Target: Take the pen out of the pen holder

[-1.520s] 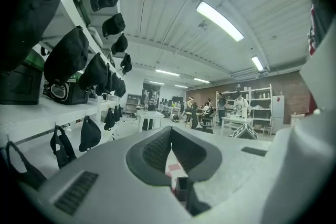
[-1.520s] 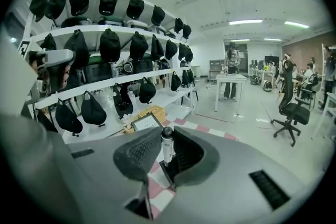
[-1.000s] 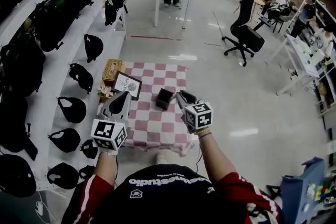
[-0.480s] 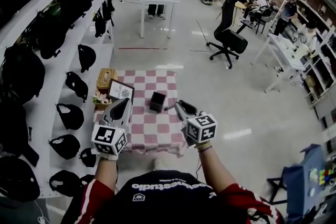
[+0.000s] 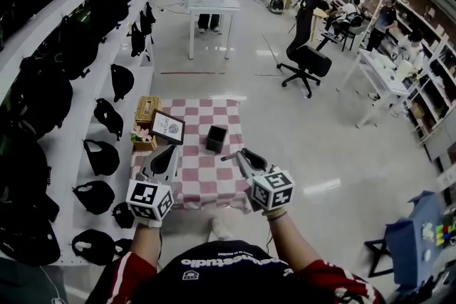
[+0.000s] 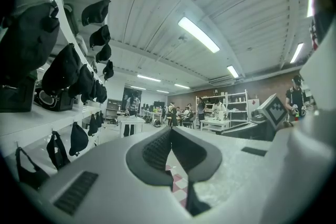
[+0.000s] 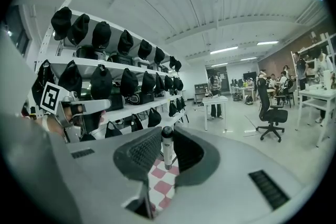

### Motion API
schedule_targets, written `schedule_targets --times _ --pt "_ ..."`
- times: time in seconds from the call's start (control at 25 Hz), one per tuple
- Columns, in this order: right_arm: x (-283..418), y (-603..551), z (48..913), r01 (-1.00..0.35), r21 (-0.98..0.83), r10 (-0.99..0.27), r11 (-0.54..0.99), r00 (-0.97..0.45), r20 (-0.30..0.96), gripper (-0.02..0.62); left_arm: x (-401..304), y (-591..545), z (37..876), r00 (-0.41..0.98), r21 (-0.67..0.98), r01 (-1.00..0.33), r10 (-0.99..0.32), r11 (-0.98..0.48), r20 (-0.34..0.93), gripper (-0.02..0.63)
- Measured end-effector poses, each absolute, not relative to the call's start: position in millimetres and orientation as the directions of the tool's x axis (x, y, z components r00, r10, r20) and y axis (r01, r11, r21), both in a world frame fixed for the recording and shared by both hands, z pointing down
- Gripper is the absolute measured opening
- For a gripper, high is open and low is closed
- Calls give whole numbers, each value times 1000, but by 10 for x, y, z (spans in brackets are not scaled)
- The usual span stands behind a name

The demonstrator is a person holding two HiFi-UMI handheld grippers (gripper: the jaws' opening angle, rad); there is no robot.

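ur right gripper clamps the pen by its barrel; light, stiff, prob slick, so squeeze firm. left gripper clenched, empty.

The right gripper pinches a pen upright between its jaws, above a checked cloth. Shelves of dark caps line the left; an office chair stands far right.

Inside, the pen holder is too dark to tell its contents; the print on the framed card left of it is too small to read. Near it, the pen in my right tool shows only as a sliver.
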State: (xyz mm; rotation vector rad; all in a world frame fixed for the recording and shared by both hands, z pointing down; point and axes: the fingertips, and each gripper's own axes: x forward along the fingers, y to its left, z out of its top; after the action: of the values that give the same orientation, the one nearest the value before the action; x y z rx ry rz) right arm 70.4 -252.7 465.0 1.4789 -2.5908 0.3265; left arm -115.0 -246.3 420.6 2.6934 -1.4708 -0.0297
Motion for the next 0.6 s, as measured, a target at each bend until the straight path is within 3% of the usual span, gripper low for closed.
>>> schedule_targets --times 0.6 --pt "634 -2052 4173 -887 -69 -878 457 -462 126 72 -1270 -1985 4135 544 71 -836 -839 -544 -21 6"
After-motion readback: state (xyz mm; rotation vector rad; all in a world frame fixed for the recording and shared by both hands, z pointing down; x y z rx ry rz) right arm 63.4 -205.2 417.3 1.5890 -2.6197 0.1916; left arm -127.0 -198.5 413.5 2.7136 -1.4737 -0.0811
